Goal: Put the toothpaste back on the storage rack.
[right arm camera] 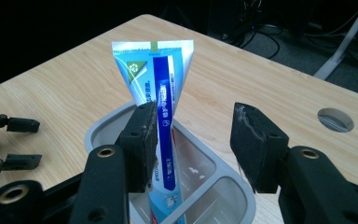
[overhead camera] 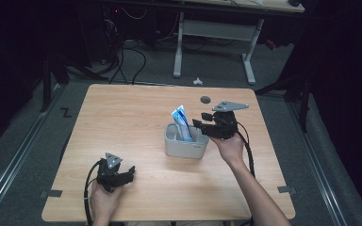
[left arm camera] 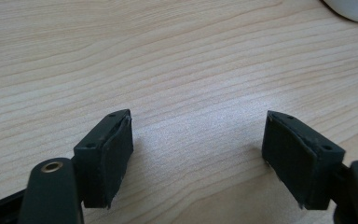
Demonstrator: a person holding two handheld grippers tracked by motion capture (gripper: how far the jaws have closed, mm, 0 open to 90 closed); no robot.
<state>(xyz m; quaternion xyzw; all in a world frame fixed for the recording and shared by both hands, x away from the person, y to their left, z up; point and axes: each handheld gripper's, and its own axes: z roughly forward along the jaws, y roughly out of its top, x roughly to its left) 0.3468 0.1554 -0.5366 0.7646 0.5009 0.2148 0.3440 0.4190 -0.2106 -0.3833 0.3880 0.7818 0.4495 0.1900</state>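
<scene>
Tube (right arm camera: 161, 100): upright in grey holder (right arm camera: 214, 186) on desk (overhead camera: 122, 122). Right hand-held gripper (right arm camera: 193, 140): open, just beside the tube. Left hand-held gripper (left arm camera: 198, 154): open, empty.

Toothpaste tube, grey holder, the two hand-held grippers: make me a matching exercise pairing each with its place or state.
Things:
1. toothpaste tube
2. grey holder
3. left hand-held gripper
4. right hand-held gripper

Places or states:
A. open, low over bare wood near the table's front edge
B. open, beside the tube above the holder
C. stands tilted in a compartment
D. sits mid-table

Pairs: 1-C, 2-D, 3-A, 4-B
</scene>
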